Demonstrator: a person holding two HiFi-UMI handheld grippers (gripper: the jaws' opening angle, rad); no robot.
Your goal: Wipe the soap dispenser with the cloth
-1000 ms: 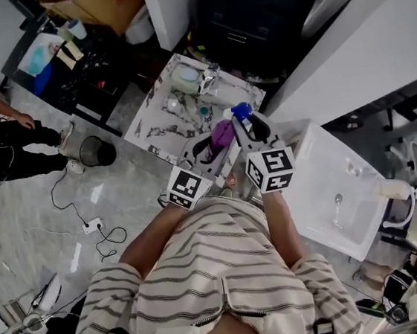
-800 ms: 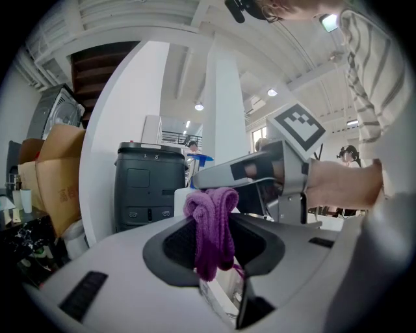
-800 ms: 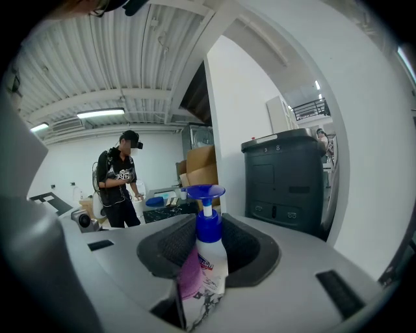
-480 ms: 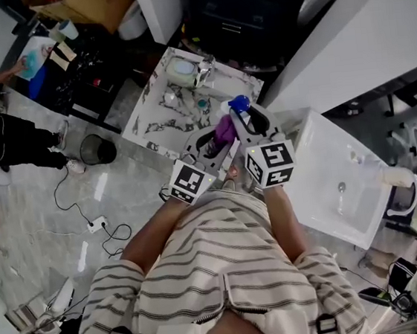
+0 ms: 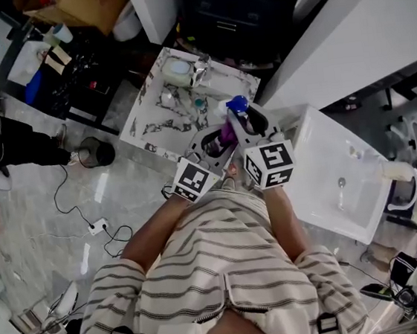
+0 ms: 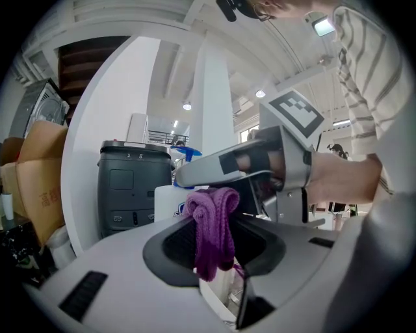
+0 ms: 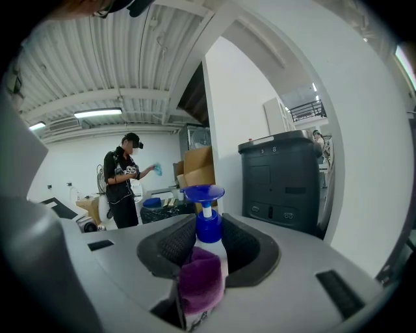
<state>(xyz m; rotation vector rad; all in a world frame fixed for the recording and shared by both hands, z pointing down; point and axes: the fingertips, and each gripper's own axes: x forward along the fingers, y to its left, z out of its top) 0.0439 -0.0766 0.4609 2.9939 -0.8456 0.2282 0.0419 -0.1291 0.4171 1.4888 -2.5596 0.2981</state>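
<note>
While the right claw [image 7: 208, 246] is clamped on the body of the soap dispenser [image 7: 208, 229], its two pads sit on either side of the white bottle, and the blue pump head stands upright above them. The left claw [image 6: 214, 239] is closed on a purple cloth [image 6: 213, 224], which hangs bunched between its pads. That cloth lies against the lower front of the bottle, just below the blue collar. From the head view, both claws meet close together in front of the person's striped shirt. The dispenser is held over the near edge of a marble-patterned tabletop [image 5: 149, 115], with a white sink [image 5: 323, 187] just to the right. A dark bin [image 7: 283, 185] stands beyond the bottle. A second person [image 7: 122, 188] in dark clothes stands well apart across the room.
</note>
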